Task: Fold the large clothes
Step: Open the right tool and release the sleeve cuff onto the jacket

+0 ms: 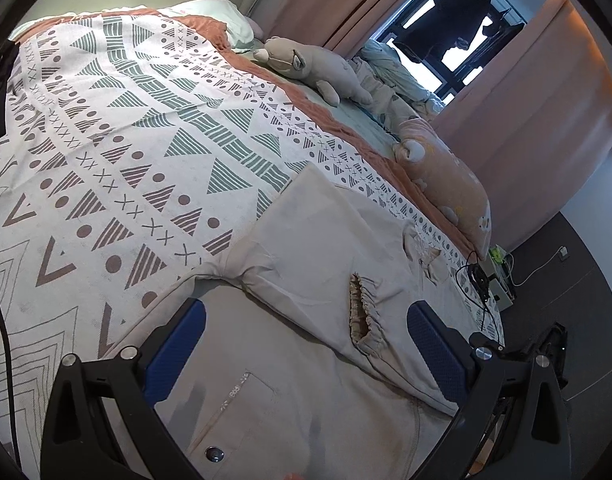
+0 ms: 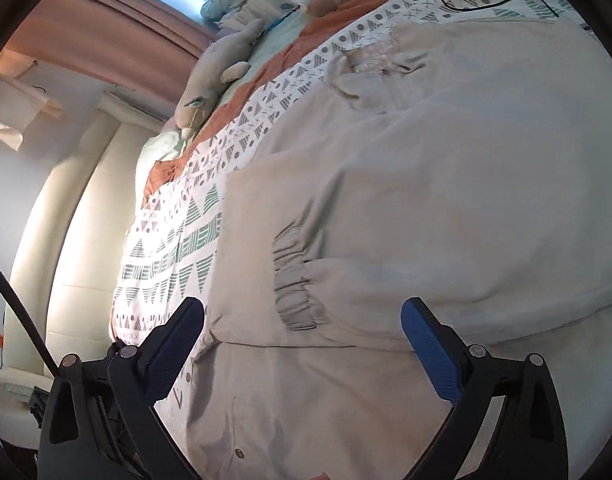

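A large beige jacket (image 1: 306,264) lies spread on a patterned bedspread (image 1: 117,128). One sleeve is folded across its body, with the elastic cuff (image 1: 360,314) lying on the front. My left gripper (image 1: 306,344) is open and empty, just above the jacket near a pocket and a snap button (image 1: 214,454). In the right wrist view the jacket (image 2: 446,200) fills the frame, with the gathered cuff (image 2: 295,284) in the middle and the collar (image 2: 382,68) farther off. My right gripper (image 2: 303,344) is open and empty above the jacket near the cuff.
A grey plush toy (image 1: 318,66) and a peach pillow (image 1: 446,176) lie along the bed's far side. A black cable (image 1: 476,280) rests near the bed corner. Curtains (image 1: 526,100) and a window stand behind. The padded headboard (image 2: 77,220) shows in the right wrist view.
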Action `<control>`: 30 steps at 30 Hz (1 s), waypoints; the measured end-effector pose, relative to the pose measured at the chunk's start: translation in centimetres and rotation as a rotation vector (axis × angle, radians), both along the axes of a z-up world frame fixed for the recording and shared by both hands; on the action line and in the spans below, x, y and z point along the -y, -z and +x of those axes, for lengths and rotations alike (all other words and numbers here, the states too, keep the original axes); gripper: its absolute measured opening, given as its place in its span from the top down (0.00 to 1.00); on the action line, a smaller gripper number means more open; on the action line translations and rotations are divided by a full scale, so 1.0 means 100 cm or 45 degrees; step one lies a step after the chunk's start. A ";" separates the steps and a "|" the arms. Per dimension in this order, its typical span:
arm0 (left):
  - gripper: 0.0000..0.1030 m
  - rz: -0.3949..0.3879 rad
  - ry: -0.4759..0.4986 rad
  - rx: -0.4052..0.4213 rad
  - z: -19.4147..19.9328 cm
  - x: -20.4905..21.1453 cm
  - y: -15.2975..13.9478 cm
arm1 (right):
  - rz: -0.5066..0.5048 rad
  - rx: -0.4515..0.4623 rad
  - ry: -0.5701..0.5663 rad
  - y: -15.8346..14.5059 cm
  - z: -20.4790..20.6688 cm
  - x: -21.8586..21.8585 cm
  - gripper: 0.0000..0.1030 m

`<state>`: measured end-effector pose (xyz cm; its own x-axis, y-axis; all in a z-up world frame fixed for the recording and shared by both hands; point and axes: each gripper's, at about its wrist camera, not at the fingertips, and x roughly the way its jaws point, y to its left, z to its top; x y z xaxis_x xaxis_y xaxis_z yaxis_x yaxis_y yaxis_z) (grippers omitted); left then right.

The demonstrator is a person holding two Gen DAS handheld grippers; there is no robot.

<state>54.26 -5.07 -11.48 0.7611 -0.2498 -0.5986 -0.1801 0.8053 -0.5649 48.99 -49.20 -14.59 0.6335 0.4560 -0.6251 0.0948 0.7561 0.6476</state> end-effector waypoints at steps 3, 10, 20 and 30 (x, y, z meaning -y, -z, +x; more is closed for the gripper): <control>0.00 0.004 0.009 0.010 -0.001 0.003 -0.001 | -0.041 0.018 0.032 -0.002 -0.022 0.003 0.04; 0.00 0.066 0.065 0.053 -0.011 0.023 -0.007 | -0.199 0.060 0.095 -0.026 -0.090 0.024 0.04; 0.00 0.113 0.086 0.058 -0.038 0.028 -0.005 | -0.329 0.004 0.304 -0.033 -0.200 0.117 0.24; 0.00 0.150 0.077 -0.003 -0.067 0.018 0.010 | -0.305 -0.178 0.423 -0.008 -0.258 0.186 0.71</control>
<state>47.60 -6.91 -12.51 0.7453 -0.2227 -0.6285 -0.1306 0.8756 -0.4651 23.18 -67.78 -13.78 0.6229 0.0736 -0.7788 0.4326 0.7971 0.4213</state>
